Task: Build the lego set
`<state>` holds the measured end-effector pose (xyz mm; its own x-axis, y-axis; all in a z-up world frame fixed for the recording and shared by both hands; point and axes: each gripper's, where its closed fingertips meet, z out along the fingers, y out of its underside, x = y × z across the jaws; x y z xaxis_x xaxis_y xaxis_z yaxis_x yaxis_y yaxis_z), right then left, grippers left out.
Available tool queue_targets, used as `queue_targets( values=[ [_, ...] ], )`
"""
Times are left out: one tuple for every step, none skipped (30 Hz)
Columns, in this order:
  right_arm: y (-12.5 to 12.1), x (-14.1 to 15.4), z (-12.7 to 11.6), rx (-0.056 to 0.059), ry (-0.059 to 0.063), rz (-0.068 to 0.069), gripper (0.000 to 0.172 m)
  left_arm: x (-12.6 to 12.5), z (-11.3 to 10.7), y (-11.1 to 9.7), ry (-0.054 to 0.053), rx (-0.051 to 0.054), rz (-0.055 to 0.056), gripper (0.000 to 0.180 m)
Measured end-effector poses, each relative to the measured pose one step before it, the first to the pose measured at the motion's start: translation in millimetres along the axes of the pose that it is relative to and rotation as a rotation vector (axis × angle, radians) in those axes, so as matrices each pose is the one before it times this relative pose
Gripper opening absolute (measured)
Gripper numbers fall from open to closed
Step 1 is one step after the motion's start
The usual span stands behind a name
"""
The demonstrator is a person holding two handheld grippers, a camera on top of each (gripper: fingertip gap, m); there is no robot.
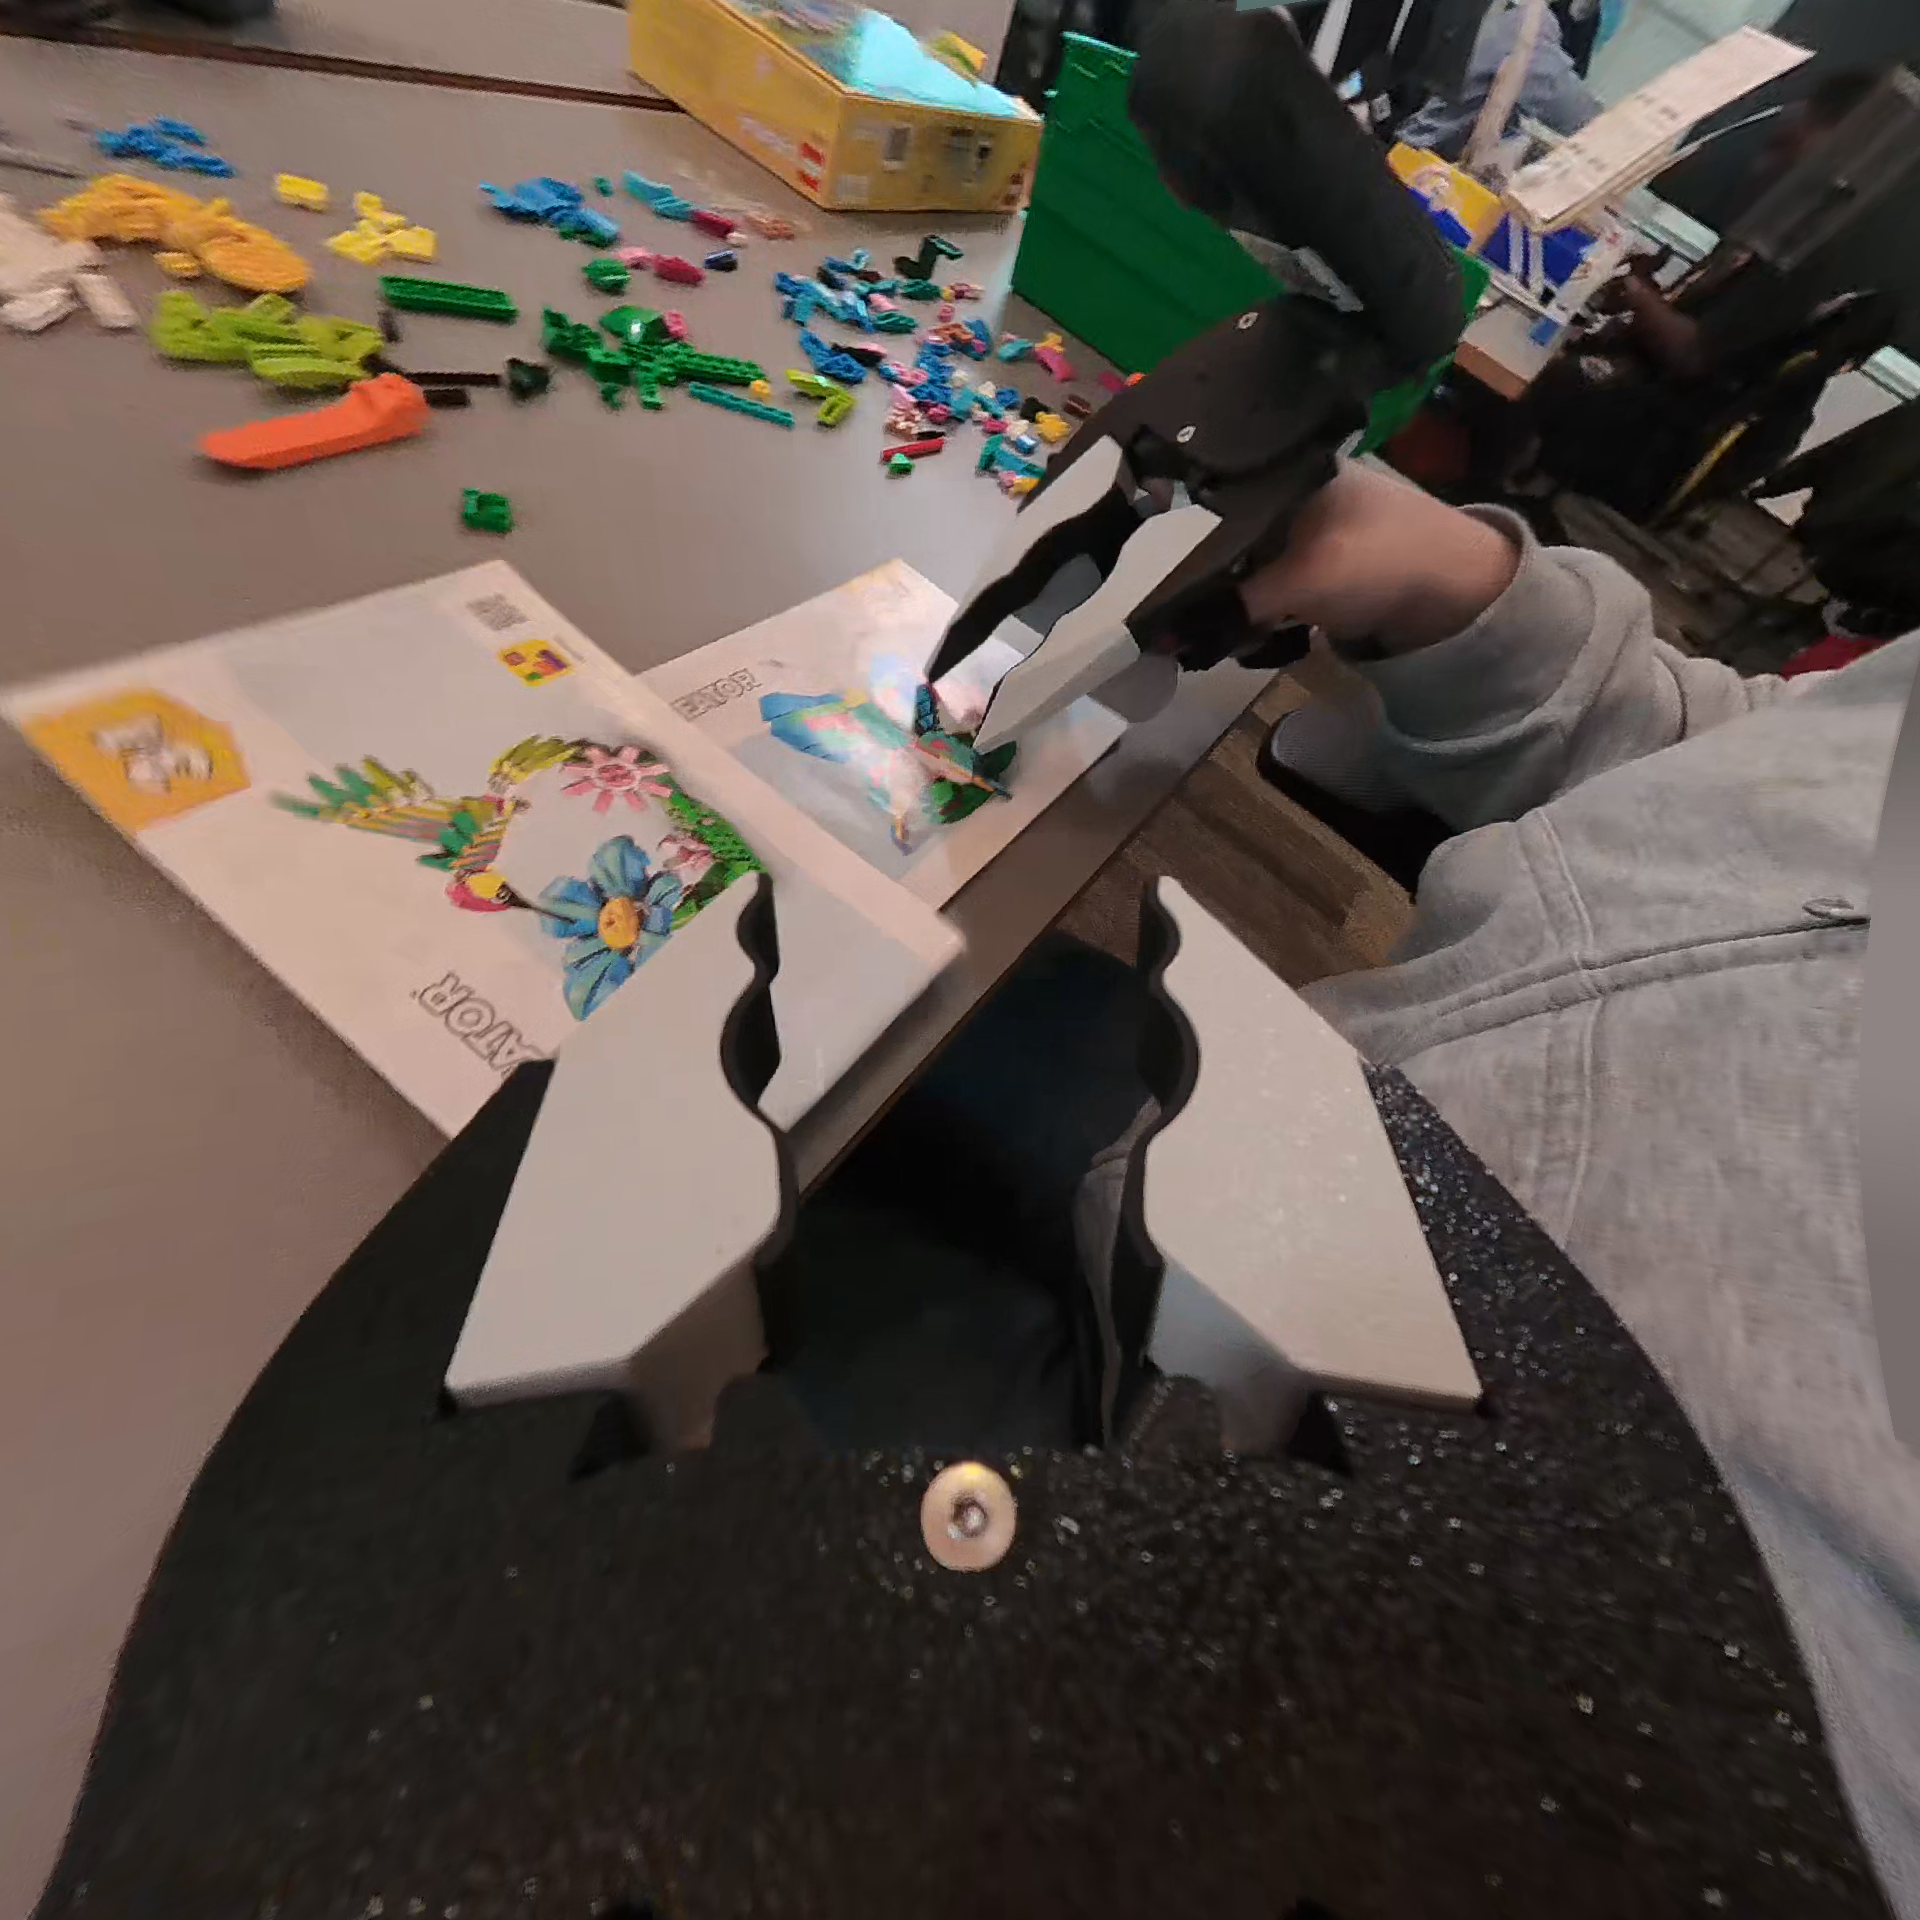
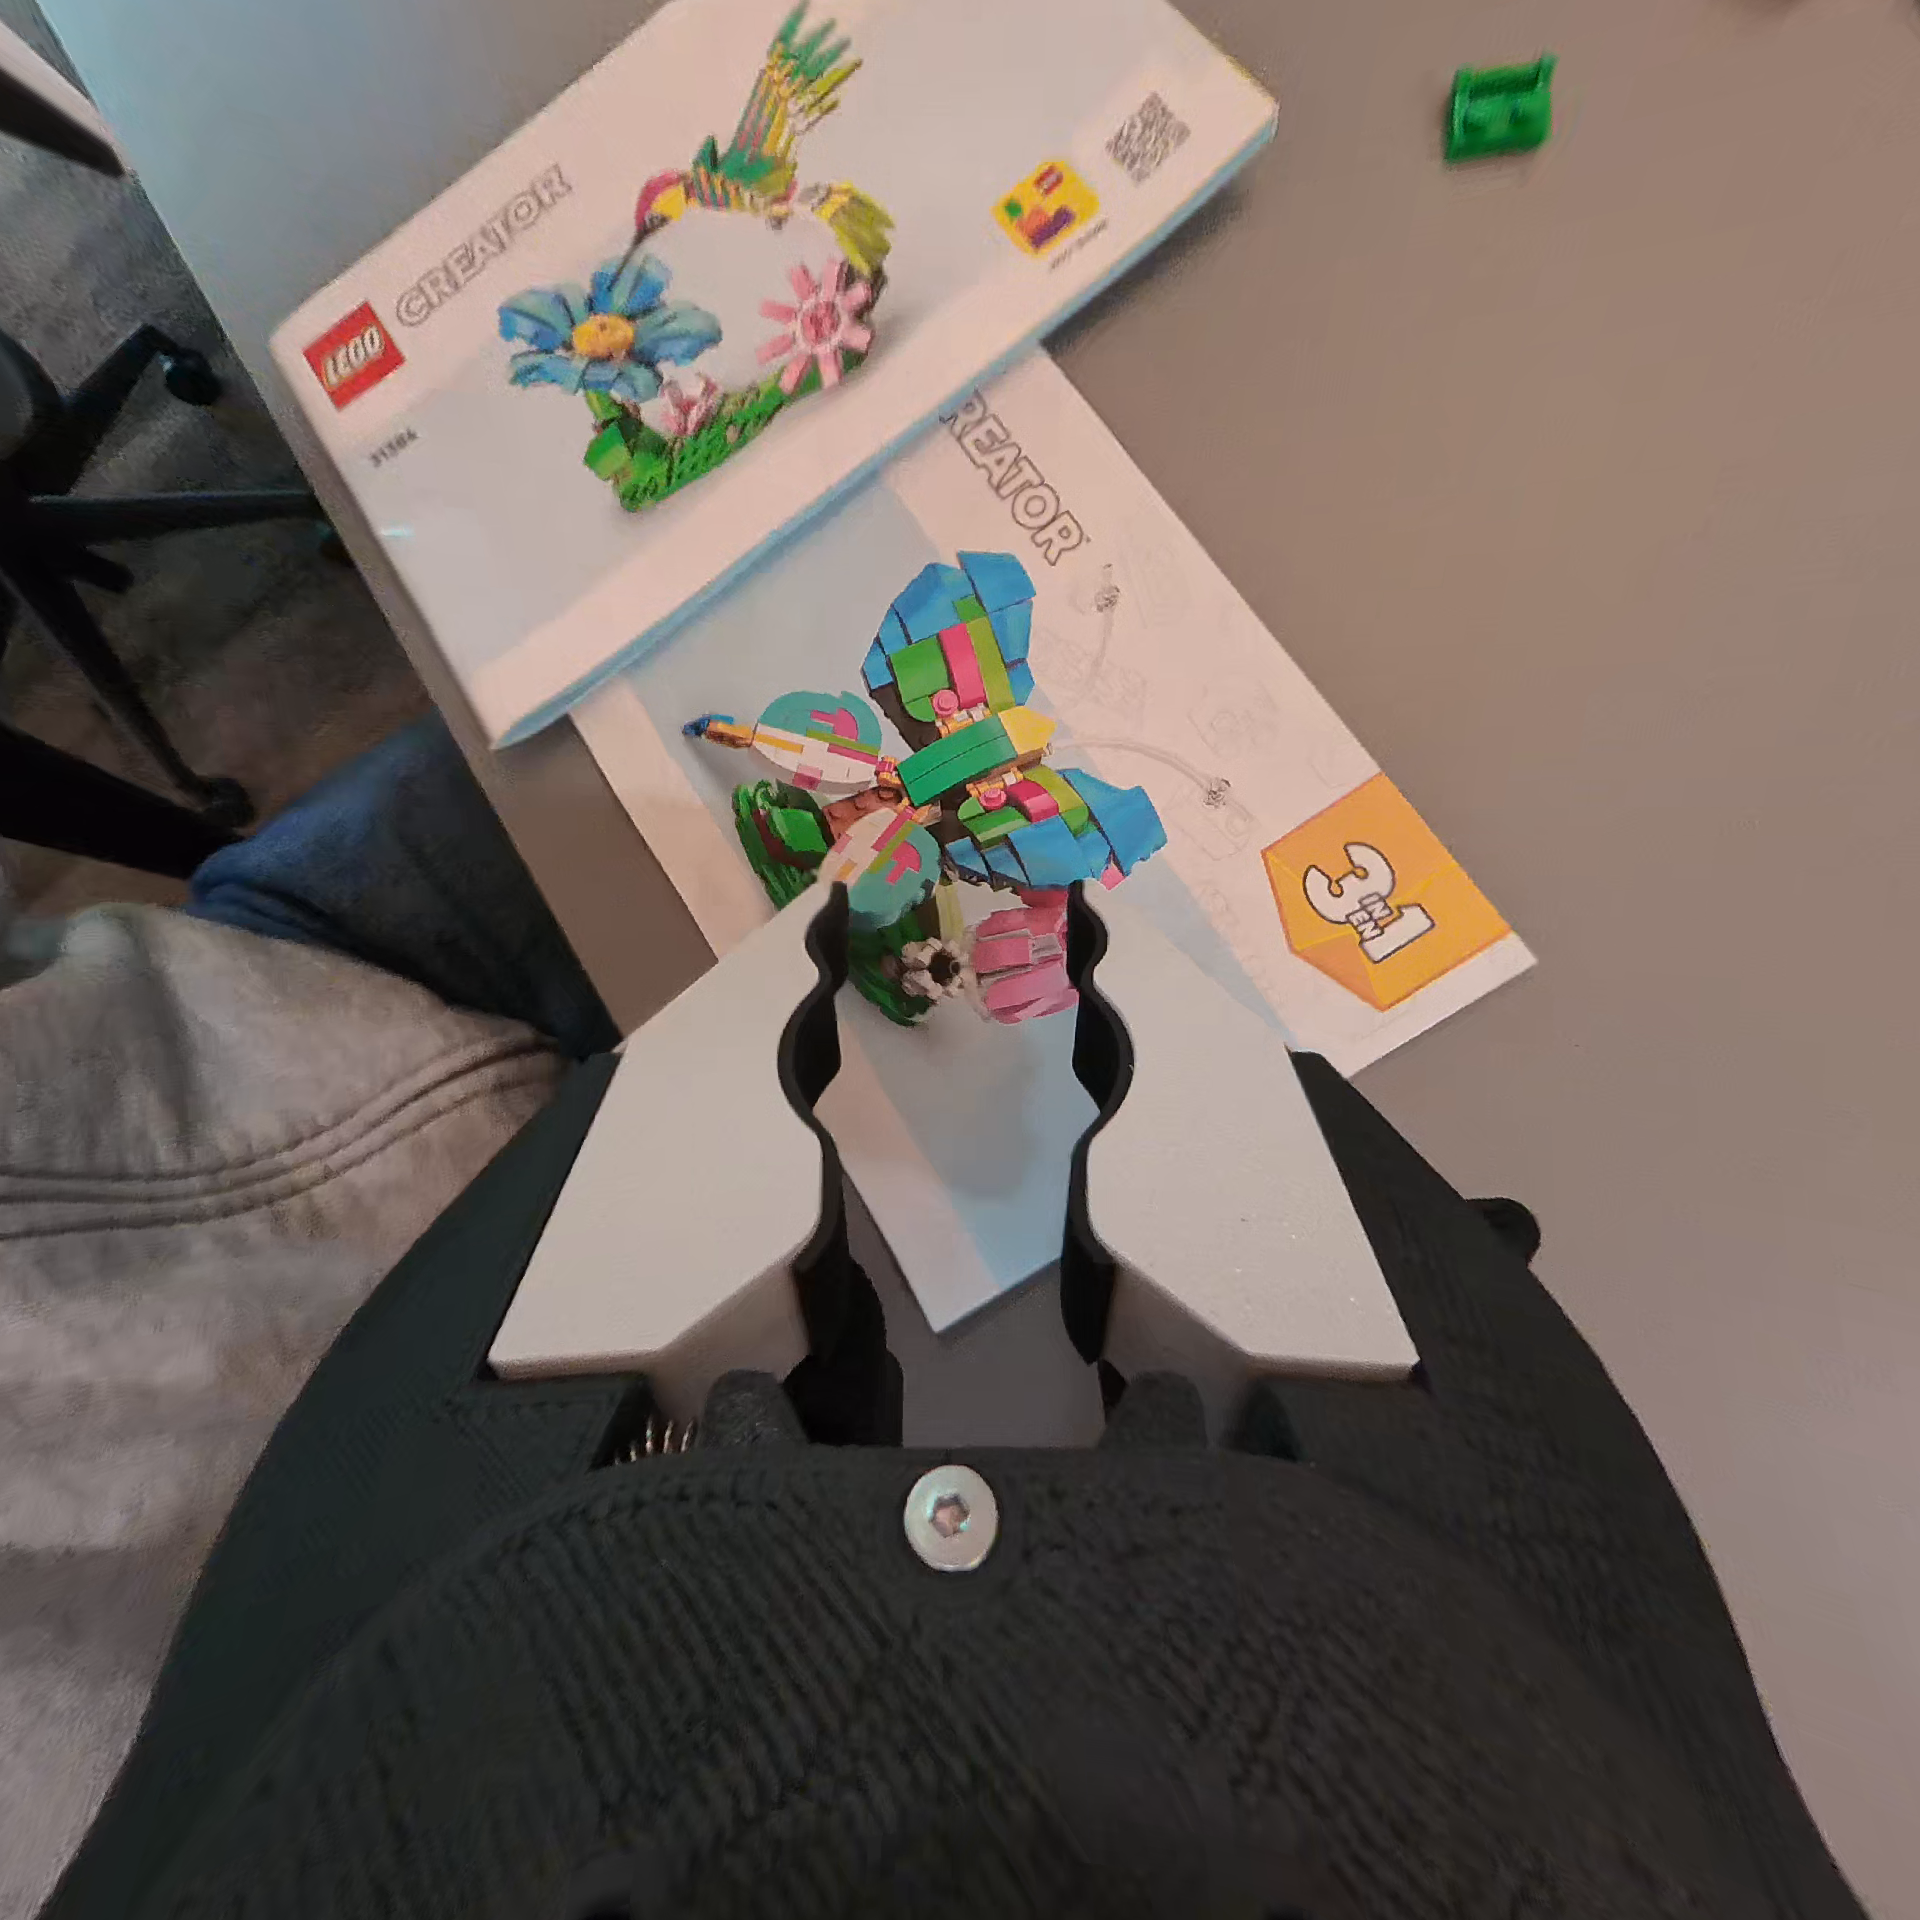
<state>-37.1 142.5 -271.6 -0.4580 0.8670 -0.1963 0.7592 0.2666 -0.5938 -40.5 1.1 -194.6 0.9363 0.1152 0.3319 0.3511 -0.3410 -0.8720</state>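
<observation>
The right tongs [image 2: 951,914] point down at the lower instruction booklet [image 2: 1299,727], the one with the butterfly picture, and stand at a narrow gap. Nothing sits between the pads: only the printed flowers on the cover show through the gap, and the tips hover at or just above the paper; whether they touch it is hard to tell. This booklet lies straight ahead of the right tongs, its long axis running away from them and to their right, its near corner passing under the fingers. Its far end is tucked beneath the upper booklet [image 2: 499,436], which lies crosswise ahead.

The left tongs [image 1: 961,894] stand wide and bare over the edge of the worktop [image 1: 156,1195], the left finger [image 1: 644,1143] over the near corner of the upper booklet, the right finger beyond the edge, above dark floor.

Farther ahead of the left tongs lie loose building bricks [image 1: 644,353], an orange brick separator [image 1: 322,426], and a yellow box [image 1: 831,104]. A single green brick [image 2: 1496,109] sits well apart. A grey sleeve [image 1: 1507,665] fills the right side of the left wrist view.
</observation>
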Motion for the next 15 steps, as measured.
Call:
queue_targets(
  values=[
    [5.88,-0.46,-3.84,-0.0165,0.0004,-0.0037,0.039,6.28,4.47,-2.04,0.0280,0.0113,0.0109,0.067],
    [6.63,-0.39,-4.28,-0.0155,0.0019,-0.0047,0.036,7.34,4.36,-2.64,0.0323,0.0139,0.0136,0.067],
    [7.26,-0.40,-4.72,-0.0144,0.0010,-0.0026,0.034,7.08,4.96,-0.52,0.0275,0.0012,0.0195,0.066],
    [7.65,-0.56,-5.02,-0.0126,-0.0017,-0.0006,0.034,5.93,5.65,3.43,0.0205,-0.0234,0.0309,0.067],
    [8.01,0.05,-5.35,-0.0115,-0.0006,0.0037,0.033,2.15,6.11,7.34,-0.0029,-0.0484,0.0354,0.070],
    [8.38,1.17,-5.57,-0.0107,0.0026,0.0065,0.033,-1.34,6.13,9.42,-0.0221,-0.0596,0.0355,0.073],
    [8.85,2.40,-5.95,-0.0119,0.0082,0.0055,0.031,-3.67,5.80,9.30,-0.0331,-0.0564,0.0299,0.074],
    [9.19,4.33,-6.02,-0.0148,0.0189,0.0092,0.029,-3.33,5.35,7.69,-0.0275,-0.0446,0.0261,0.076],
    [8.94,5.71,-6.05,-0.0182,0.0273,0.0094,0.028,-1.18,5.07,5.01,-0.0102,-0.0255,0.0221,0.077],
    [8.65,4.99,-5.51,-0.0215,0.0263,0.0004,0.031,0.97,5.04,3.40,0.0085,-0.0143,0.0110,0.077],
    [7.21,2.03,-4.23,-0.0183,0.0160,-0.0142,0.043,2.32,5.06,3.41,0.0238,-0.0159,-0.0028,0.079],
    [4.73,-2.39,-2.68,-0.0050,0.0005,-0.0385,0.062,2.08,4.85,3.07,0.0240,-0.0153,-0.0063,0.079],
    [1.29,-8.75,-1.34,0.0176,-0.0194,-0.0704,0.079,1.94,4.46,2.03,0.0207,-0.0095,-0.0012,0.080],
    [-1.35,-11.66,0.36,0.0286,-0.0190,-0.0881,0.099,3.17,3.75,0.36,0.0226,-0.0014,0.0058,0.081],
    [-1.87,-8.57,1.69,0.0221,0.0090,-0.0802,0.106,5.50,3.22,-1.66,0.0309,0.0084,0.0109,0.082]
  ],
)
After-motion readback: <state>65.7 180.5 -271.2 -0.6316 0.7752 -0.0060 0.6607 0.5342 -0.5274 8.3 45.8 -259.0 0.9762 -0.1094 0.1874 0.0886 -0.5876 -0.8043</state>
